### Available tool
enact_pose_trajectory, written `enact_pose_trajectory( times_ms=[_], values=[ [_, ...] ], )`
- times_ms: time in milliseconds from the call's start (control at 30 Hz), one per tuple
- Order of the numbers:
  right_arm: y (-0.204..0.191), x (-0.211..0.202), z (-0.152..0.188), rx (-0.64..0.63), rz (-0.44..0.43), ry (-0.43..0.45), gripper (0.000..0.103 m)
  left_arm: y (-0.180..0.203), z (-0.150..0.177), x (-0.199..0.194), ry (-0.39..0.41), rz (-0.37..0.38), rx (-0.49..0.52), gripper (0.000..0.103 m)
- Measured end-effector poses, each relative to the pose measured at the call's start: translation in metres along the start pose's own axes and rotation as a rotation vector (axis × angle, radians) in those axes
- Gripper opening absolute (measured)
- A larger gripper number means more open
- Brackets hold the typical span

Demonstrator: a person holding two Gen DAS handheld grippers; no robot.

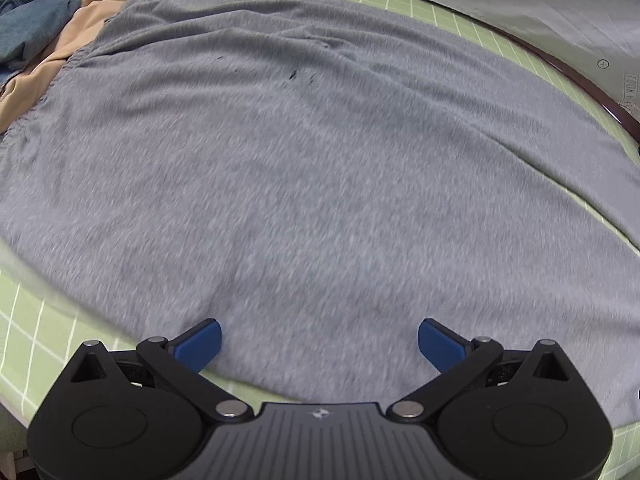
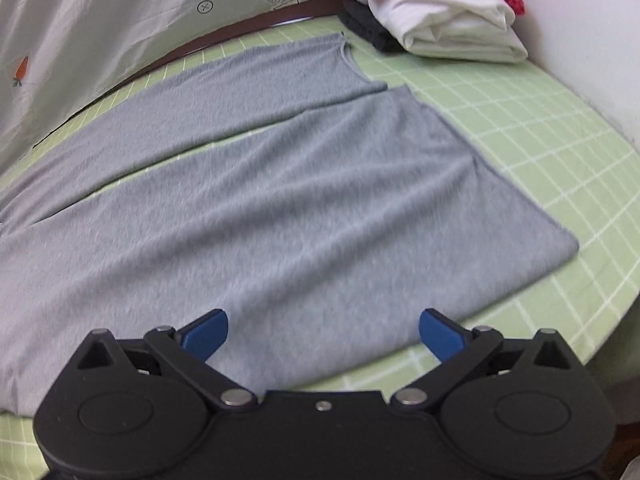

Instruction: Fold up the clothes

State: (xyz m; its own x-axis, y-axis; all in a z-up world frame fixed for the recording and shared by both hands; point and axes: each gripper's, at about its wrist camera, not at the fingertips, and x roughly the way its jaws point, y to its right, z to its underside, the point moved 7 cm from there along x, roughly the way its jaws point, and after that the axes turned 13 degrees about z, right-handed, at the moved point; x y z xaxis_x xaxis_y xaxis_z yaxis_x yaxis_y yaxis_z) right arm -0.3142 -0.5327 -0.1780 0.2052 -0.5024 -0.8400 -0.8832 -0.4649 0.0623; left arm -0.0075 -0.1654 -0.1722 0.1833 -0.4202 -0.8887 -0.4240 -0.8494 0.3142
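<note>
Right wrist view: grey knit trousers (image 2: 248, 208) spread flat across the frame's middle on the green gridded mat (image 2: 520, 120), not yet folded.
Folded white and red-checked clothes (image 2: 452, 20) sit stacked upper right; denim and tan garments (image 1: 52, 20) wait upper left in the left view. Right gripper (image 2: 323, 330) and left gripper (image 1: 319, 340) both gape wide, empty, over the near hem.

Green gridded worktop (image 2: 500, 128) carrying grey trousers (image 2: 260, 220) spread flat across the middle. Folded white, red-checked and dark clothes (image 2: 452, 24) stacked far right. Tan cloth (image 1: 80, 32) and denim (image 1: 32, 12) heaped far left.
</note>
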Motion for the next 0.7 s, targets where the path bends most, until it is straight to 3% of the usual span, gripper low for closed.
enact_pose_trajectory(
  times_ms=[267, 700],
  values=[
    [-0.003, -0.011, 0.012, 0.193, -0.068, -0.051, 0.103, -0.039, 0.003, -0.017, 0.033, 0.017, -0.084, 0.103],
    [-0.003, -0.017, 0.021, 0.631, -0.242, -0.108, 0.103, -0.137, -0.009, -0.047, 0.174, 0.118, -0.410, 0.103]
  ],
)
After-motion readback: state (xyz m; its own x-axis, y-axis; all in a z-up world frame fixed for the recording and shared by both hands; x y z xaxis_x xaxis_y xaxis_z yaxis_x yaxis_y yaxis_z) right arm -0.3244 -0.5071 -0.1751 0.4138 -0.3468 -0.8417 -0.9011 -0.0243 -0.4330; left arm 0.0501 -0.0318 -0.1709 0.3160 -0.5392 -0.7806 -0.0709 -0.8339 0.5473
